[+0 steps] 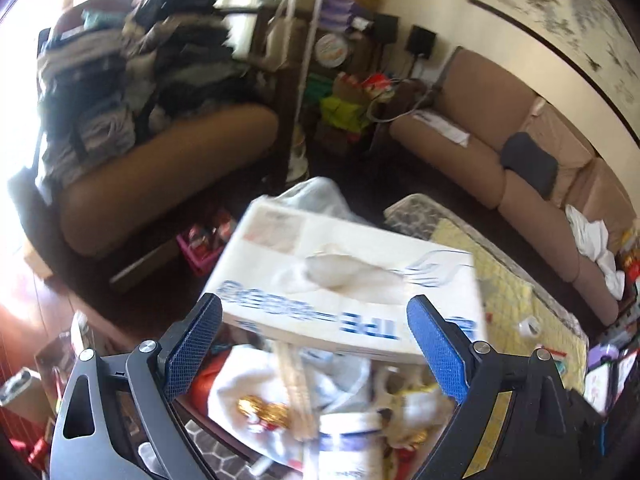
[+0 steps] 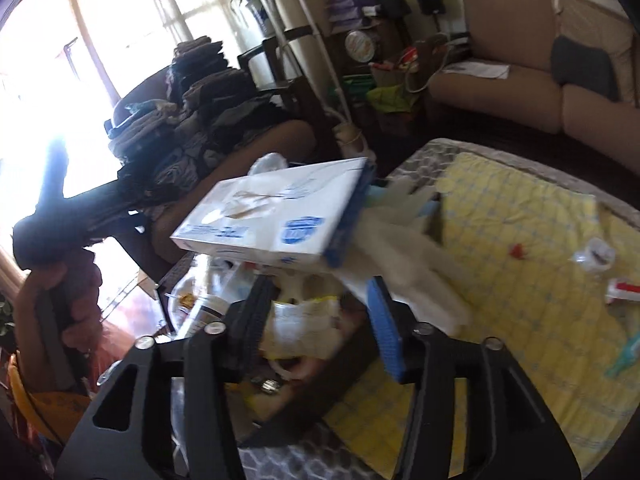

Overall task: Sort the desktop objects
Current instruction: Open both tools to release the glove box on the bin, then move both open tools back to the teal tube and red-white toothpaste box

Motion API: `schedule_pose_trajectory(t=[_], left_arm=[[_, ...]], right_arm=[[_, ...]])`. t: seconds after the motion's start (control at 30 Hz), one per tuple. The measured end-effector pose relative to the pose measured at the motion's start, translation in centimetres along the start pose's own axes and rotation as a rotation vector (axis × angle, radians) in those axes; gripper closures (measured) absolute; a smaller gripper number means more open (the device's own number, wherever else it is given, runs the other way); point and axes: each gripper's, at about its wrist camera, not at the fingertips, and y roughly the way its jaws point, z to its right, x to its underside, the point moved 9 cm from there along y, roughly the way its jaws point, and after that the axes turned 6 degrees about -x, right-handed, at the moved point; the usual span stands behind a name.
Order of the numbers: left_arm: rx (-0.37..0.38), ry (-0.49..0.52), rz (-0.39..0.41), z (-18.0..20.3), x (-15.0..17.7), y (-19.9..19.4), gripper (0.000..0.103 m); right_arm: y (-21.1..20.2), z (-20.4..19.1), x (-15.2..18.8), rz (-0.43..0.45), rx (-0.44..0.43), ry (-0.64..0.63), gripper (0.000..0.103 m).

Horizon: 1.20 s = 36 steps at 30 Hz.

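Note:
A white glove box with blue print is in the air above a cluttered bin, tilted, with a white glove poking from its top slot. My left gripper is open, its blue pads either side of the box's near edge without pressing it. In the right wrist view the same box hangs over the bin and white gloves spill from its right end. My right gripper is open and empty, below the box. What holds the box is not visible.
Below is a bin of mixed items: a white jar, gold-wrapped sweets, wooden sticks, bags. A yellow checked cloth covers the table, with a tape roll, a red bit and a tube. Sofas and piled clothes stand behind.

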Motion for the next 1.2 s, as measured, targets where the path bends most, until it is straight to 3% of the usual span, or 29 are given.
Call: schedule_pose_trajectory(t=[0.23,0.33,0.4,0.47,0.53,0.6,0.7,0.73,0.77,0.87,0.97,1.03,1.1,1.2], left_arm=[[-0.082,0.132,0.052,4.1,1.0,-3.2,0.007],[-0.075,0.156,0.053,5.5,1.5,-4.4,0.007],[-0.043,0.144,0.052,6.4,1.7,-5.4,0.007],[0.132,0.106,0.008,8.3,2.3,-6.8,0.007],[0.395,0.044,-0.011,11.6,2.5,-9.7,0.007],[0.443,0.082,0.045,14.4,2.7,-12.0,0.006],[0.382,0.166,0.146,18.0,3.5,-13.4,0.000],[0.353,0.177,0.172,19.4,4.2,-13.3,0.000],[0.327,0.177,0.174,20.8,5.1,-12.6,0.000],[0.299,0.221,0.099,25.3,8.2,-9.4,0.000],[0.235,0.357,-0.060,30.4,12.4,-4.9,0.000],[0.218,0.421,-0.122,32.7,15.1,-3.3,0.000],[0.219,0.429,-0.109,33.8,16.4,-3.3,0.000],[0.231,0.420,-0.102,34.4,17.6,-3.9,0.000]], right_arm=[[-6.5,10.1,1.8,0.019,0.086,0.132,0.046],[-9.2,13.9,2.1,0.013,0.052,0.236,0.043],[-11.5,15.7,1.2,0.046,0.033,0.234,0.027],[-13.7,17.0,0.2,0.094,0.043,0.197,0.015],[-15.2,18.3,-0.3,0.111,0.012,0.183,0.014],[-16.7,21.5,0.1,0.131,0.046,0.193,0.014],[-17.9,28.6,2.9,0.133,0.202,0.259,0.014],[-17.7,31.2,3.7,0.095,0.245,0.302,0.014],[-17.2,34.4,5.0,-0.002,0.293,0.366,0.021],[-18.2,39.9,7.9,-0.090,0.385,0.452,0.020],[-17.2,43.8,9.9,-0.087,0.314,0.586,0.020],[-15.8,45.2,11.1,-0.082,0.279,0.653,0.021],[-14.0,46.3,12.2,-0.124,0.357,0.666,0.018],[-12.1,45.6,11.2,-0.102,0.469,0.546,0.015]])
